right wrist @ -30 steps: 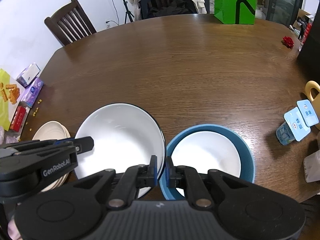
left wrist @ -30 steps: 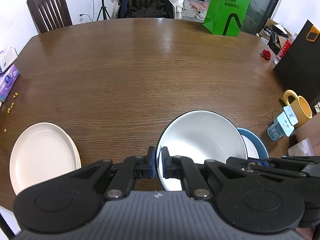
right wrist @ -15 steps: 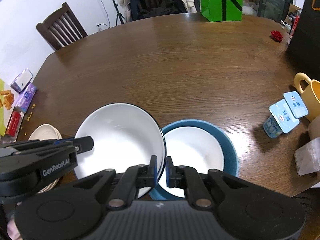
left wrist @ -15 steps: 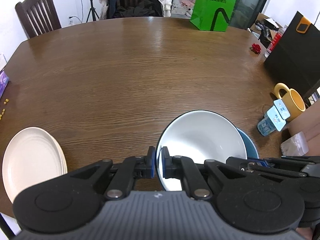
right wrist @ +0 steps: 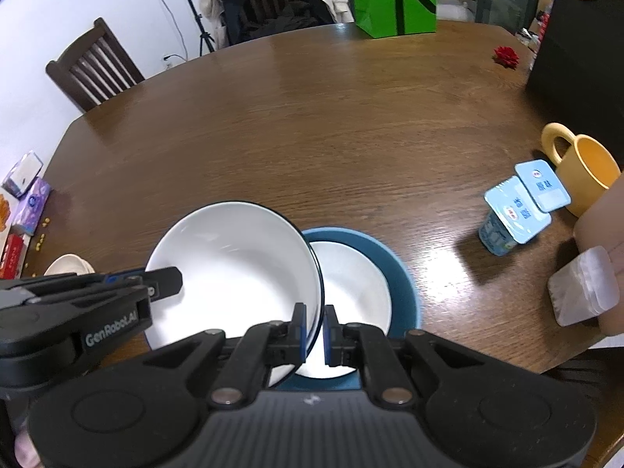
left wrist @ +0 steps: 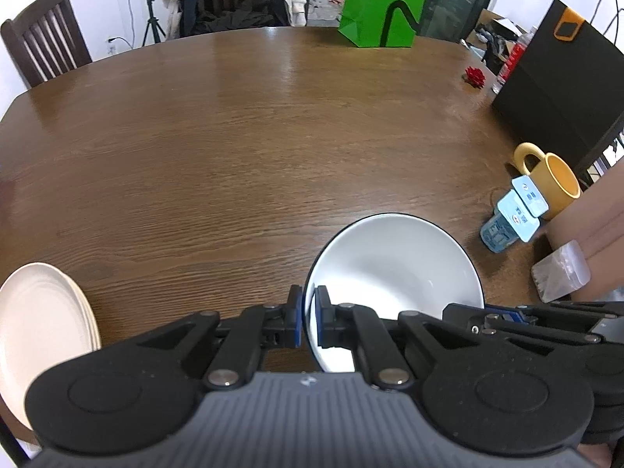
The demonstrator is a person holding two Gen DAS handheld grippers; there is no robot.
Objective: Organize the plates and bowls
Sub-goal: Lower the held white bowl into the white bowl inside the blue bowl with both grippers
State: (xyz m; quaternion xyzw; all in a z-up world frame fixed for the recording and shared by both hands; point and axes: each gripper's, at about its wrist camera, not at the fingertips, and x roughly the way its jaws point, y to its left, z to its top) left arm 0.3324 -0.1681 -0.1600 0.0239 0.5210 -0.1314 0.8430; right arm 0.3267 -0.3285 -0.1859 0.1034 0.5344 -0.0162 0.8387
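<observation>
A white bowl with a dark rim [left wrist: 394,269] [right wrist: 234,269] is held above the wooden table by both grippers. My left gripper [left wrist: 310,319] is shut on its left rim. My right gripper [right wrist: 314,329] is shut on its right rim. The bowl overlaps the left part of a blue bowl with a white inside [right wrist: 362,284] that rests on the table. The blue bowl is hidden in the left wrist view. A stack of cream plates [left wrist: 35,331] lies at the table's near left edge; its edge also shows in the right wrist view [right wrist: 68,265].
A yellow mug [left wrist: 553,179] [right wrist: 589,171], two blue yogurt cups [left wrist: 514,214] [right wrist: 518,210] and a clear plastic box [left wrist: 561,273] [right wrist: 585,288] stand at the right. A green bag [left wrist: 382,4] and a red flower [left wrist: 475,76] are at the far side. Snack packets [right wrist: 27,195] lie at the left.
Both grippers have carried the white bowl to the right, so it now overlaps more of the blue bowl. The plates have slid further left in view.
</observation>
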